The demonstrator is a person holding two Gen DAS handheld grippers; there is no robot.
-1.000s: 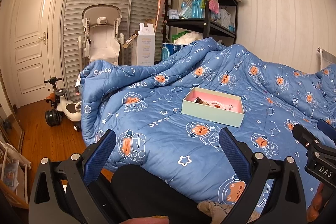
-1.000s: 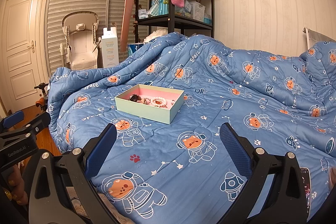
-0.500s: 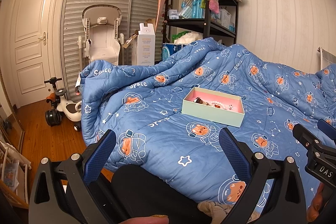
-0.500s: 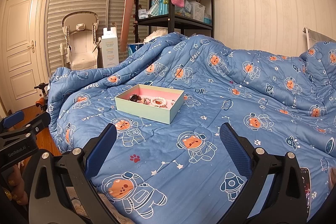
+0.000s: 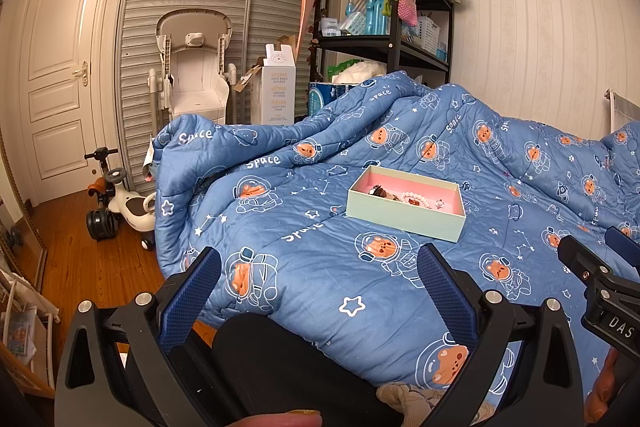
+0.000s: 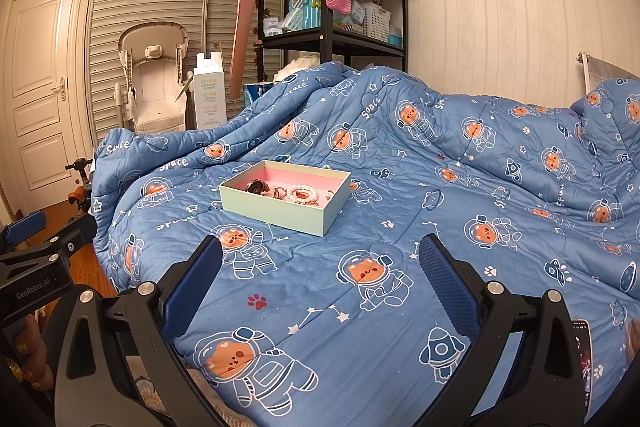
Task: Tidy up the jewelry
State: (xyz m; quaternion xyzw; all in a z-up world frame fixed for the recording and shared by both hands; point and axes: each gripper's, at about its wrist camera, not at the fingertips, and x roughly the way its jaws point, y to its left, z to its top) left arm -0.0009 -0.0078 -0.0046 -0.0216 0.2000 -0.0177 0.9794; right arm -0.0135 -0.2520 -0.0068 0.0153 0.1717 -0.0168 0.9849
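A pale green box with a pink inside lies on the blue space-print quilt. It holds jewelry: a dark watch-like piece, a pearl bracelet and small pieces. My left gripper is open and empty, near the bed's front edge, well short of the box. My right gripper is open and empty above the quilt, in front of the box. Each gripper shows at the edge of the other's view.
A black shelf rack with bottles and baskets stands behind the bed. A white high chair, a tall white carton and a ride-on toy stand at the left on the wooden floor. A phone lies at the right.
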